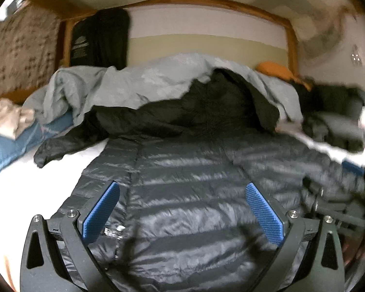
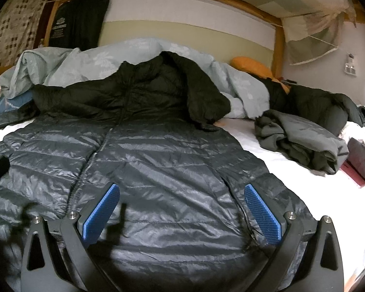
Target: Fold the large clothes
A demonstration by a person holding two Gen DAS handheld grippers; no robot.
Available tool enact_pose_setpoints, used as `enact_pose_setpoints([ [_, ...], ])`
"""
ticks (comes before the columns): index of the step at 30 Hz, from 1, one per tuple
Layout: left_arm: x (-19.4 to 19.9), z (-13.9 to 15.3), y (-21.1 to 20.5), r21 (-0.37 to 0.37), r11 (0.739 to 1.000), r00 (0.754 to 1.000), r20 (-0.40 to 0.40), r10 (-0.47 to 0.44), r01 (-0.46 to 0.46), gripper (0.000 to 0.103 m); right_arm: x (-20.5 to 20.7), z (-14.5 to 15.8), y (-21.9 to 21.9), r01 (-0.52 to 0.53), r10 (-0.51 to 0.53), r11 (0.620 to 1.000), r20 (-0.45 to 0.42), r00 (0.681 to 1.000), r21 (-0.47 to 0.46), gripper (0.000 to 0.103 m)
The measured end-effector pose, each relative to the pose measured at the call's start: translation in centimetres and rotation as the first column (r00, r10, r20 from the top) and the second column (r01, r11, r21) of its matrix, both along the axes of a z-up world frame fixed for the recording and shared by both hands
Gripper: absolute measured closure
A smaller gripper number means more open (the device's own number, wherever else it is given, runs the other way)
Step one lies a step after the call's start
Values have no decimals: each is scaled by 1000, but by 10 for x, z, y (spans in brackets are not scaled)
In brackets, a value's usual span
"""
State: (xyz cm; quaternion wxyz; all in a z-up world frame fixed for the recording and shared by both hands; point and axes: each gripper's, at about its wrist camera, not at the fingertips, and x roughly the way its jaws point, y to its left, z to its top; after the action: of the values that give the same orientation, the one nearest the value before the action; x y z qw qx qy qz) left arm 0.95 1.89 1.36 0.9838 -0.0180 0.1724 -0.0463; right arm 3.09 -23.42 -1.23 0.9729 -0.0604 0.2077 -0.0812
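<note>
Shiny black quilted nylon fills most of both views: a puffer jacket (image 2: 143, 150) lies spread front-up on a white bed sheet (image 2: 267, 150), its zipper running away from me toward the collar, which rests against a heap of pale grey-green duvet (image 2: 90, 60) at the head of the bed.

I hold a claw in each hand. My right gripper (image 2: 181, 209) is spread wide, its blue pads apart and holding nothing, hovering above the jacket's lower body near the hem. The jacket's right edge and a side seam run just beside the right-hand pad. My left gripper (image 1: 182, 210) is likewise spread and empty, poised over the lower body on the other side, with the zipper line just beside its left-hand pad. That view is blurred, so I cannot tell how close it is to the fabric.

One sleeve (image 2: 206, 97) lies flopped up by the collar; the other sleeve (image 1: 68, 143) trails off to the left over the sheet. A crumpled dark garment (image 2: 301, 141) sits well apart on the right.

I judge the jacket to be laid out but not yet folded. The next move probably calls for pinching a side edge or sleeve and carrying it across the body, gripping firmly since the slick nylon may slip.
</note>
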Motion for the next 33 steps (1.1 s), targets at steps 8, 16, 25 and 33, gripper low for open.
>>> enact_pose_setpoints([
  [8, -23, 41, 33, -70, 995, 994, 76, 72, -67, 0, -21, 29, -5, -11, 9, 1000, 118, 993, 22, 1],
  [16, -39, 57, 25, -32, 997, 992, 109, 70, -67, 0, -43, 58, -8, -17, 16, 1000, 175, 984, 0, 1],
  [25, -42, 69, 40, -45, 989, 985, 95, 144, -140, 0, -61, 76, -29, -59, 62, 998, 111, 992, -27, 1],
  [33, -40, 69, 66, -34, 986, 986, -15, 164, -165, 0, -66, 84, -110, -50, 58, 990, -58, 997, 134, 1],
])
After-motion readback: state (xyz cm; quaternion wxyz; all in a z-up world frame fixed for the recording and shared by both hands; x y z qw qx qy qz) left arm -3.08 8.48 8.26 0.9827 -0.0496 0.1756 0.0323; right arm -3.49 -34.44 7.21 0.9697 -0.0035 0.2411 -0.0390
